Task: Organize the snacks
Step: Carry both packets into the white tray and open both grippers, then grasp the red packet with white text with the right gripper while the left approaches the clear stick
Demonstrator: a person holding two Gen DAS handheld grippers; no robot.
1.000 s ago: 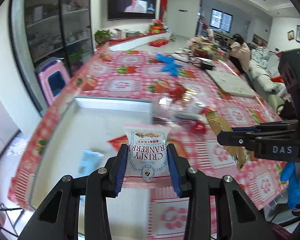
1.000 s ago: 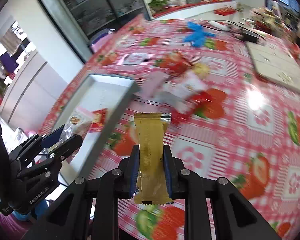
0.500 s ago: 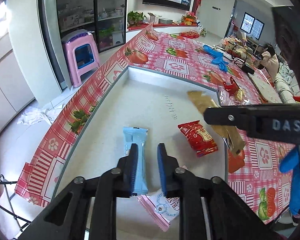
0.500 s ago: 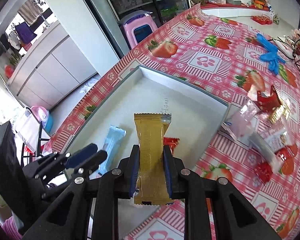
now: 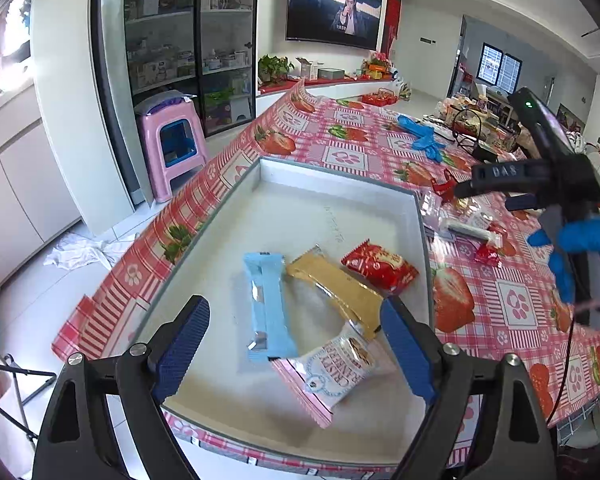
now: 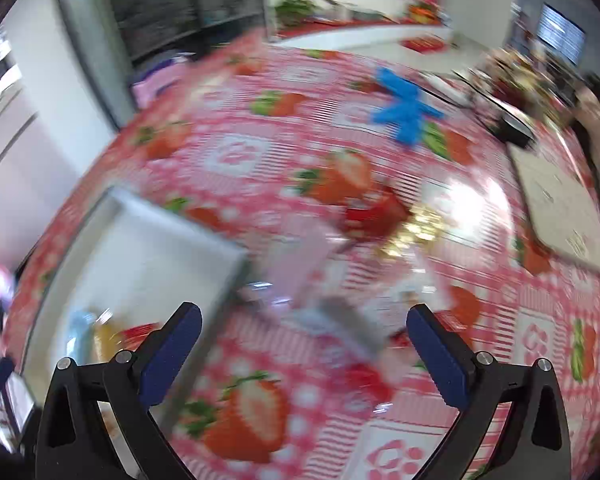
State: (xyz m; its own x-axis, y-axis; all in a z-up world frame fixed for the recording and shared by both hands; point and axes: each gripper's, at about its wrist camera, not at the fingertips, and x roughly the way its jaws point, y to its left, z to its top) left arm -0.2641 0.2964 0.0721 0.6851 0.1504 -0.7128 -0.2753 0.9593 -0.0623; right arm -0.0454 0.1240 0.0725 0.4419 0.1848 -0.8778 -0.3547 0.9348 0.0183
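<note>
Hovering over the near end of the white tray (image 5: 236,200), the left gripper (image 5: 296,344) has its blue pads spread wide and carries nothing. Between and just beyond those pads, in the lower centre of the frame, lie four packets: a pink-and-white cranberry packet (image 5: 336,368) nearest, a pale blue bar (image 5: 266,304) with its long axis running away from the camera, a gold bar (image 5: 336,288) slanting toward the lower right, and a red packet (image 5: 380,266) farthest. The gold bar's near end touches the cranberry packet. Right of the tray, at centre right, loose snacks (image 5: 468,224) lie on the strawberry tablecloth (image 5: 512,300). The right gripper (image 6: 304,354), likewise spread wide and empty, points at that pile (image 6: 340,320), which sits just ahead of it and right of the tray corner (image 6: 236,256); motion blur hides each wrapper's axis. The right gripper is judged the nearer for the next pick.
</note>
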